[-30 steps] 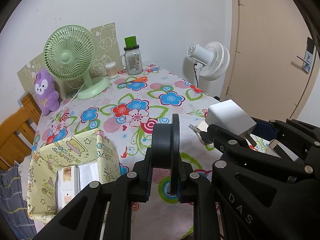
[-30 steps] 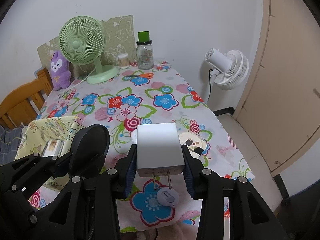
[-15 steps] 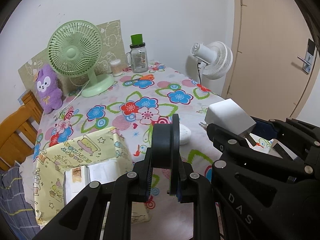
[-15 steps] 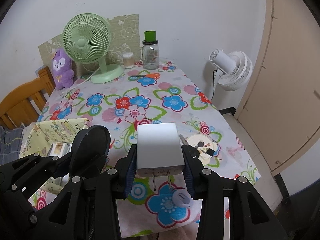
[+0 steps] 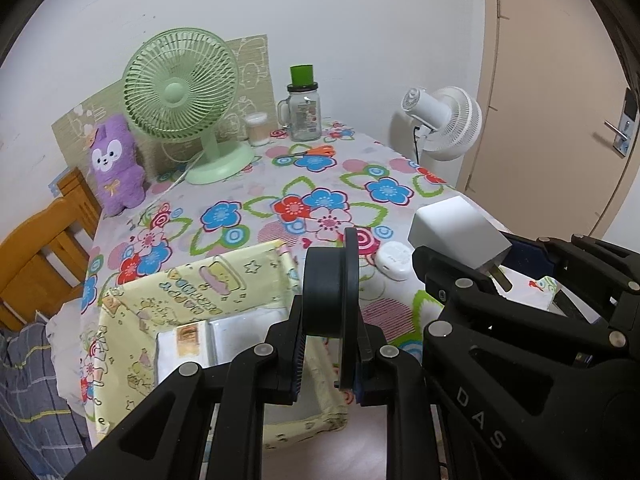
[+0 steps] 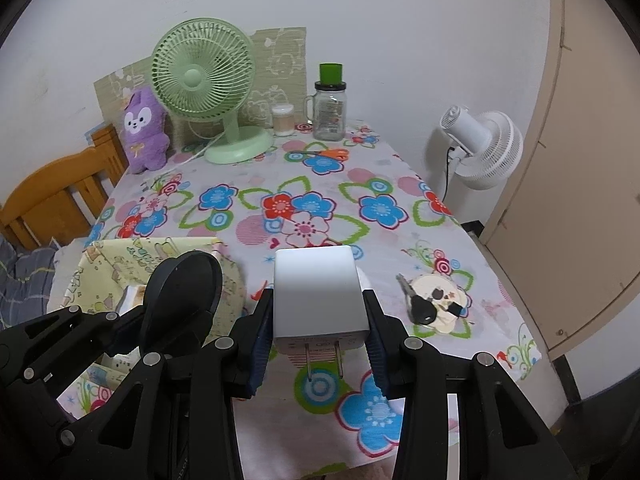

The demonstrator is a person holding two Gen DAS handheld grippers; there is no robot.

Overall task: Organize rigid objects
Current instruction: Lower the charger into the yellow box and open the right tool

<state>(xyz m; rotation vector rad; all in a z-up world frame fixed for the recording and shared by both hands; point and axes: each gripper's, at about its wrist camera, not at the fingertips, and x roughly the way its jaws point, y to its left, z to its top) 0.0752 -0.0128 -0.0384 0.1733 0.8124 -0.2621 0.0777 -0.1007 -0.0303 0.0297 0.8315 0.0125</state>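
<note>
Both pairs of jaws are clamped on a load: the left gripper (image 5: 328,344) pinches a flat black round disc (image 5: 330,286) held on edge, and the right gripper (image 6: 318,344) squeezes a smooth white boxy plug adapter (image 6: 318,290), its two metal prongs pointing back toward the camera. Taking the yellow cartoon-print fabric box (image 5: 192,292) as landmark, the disc hangs over its right wall and the adapter is further right, above the flowered tablecloth (image 6: 320,208). White packets lie inside the box. Right of the box a small white oval case (image 5: 394,260) rests on the cloth; further right lies a key with a black head (image 6: 418,306). Beyond the box the cloth is bare up to a green desk fan (image 5: 182,92), purple plush (image 5: 116,164), glass jar (image 5: 305,110) and orange-handled scissors (image 5: 312,152) near the wall
</note>
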